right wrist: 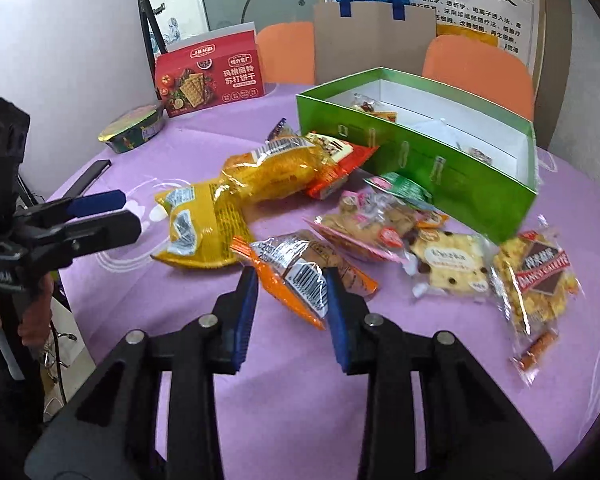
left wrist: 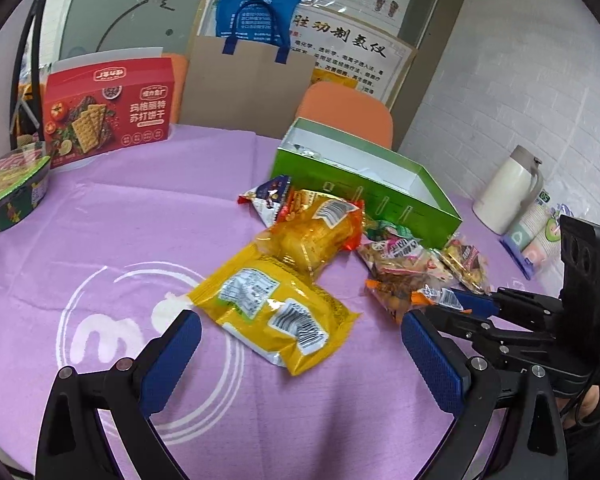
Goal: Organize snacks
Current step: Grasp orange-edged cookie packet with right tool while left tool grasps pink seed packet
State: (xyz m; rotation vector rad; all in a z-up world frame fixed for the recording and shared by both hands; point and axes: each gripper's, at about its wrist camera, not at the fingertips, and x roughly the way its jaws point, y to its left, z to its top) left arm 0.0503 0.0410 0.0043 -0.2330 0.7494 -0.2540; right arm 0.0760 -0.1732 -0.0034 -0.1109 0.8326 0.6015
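Note:
Several snack packets lie on the purple tablecloth in front of an open green box [left wrist: 364, 200] [right wrist: 420, 168] that holds a few small packets. My left gripper [left wrist: 304, 344] is open, its blue pads either side of the near end of a flat yellow packet [left wrist: 276, 312] [right wrist: 200, 228]. A second yellow packet [left wrist: 320, 236] [right wrist: 276, 172] lies behind it. My right gripper [right wrist: 292, 308] [left wrist: 456, 304] is shut on an orange-edged packet [right wrist: 300, 276] [left wrist: 432, 296] that rests on the cloth. Cracker packets [right wrist: 448, 264] lie to the right.
A red cracker box [left wrist: 108, 116] [right wrist: 210, 78] stands at the back left with a foil-lidded noodle bowl [left wrist: 12, 192] [right wrist: 134, 128] beside it. A white flask [left wrist: 508, 188] and paper cups [left wrist: 536, 236] stand at the right wall. Orange chairs [right wrist: 476, 68] back the table. A person's hand [right wrist: 32, 320] holds the left gripper.

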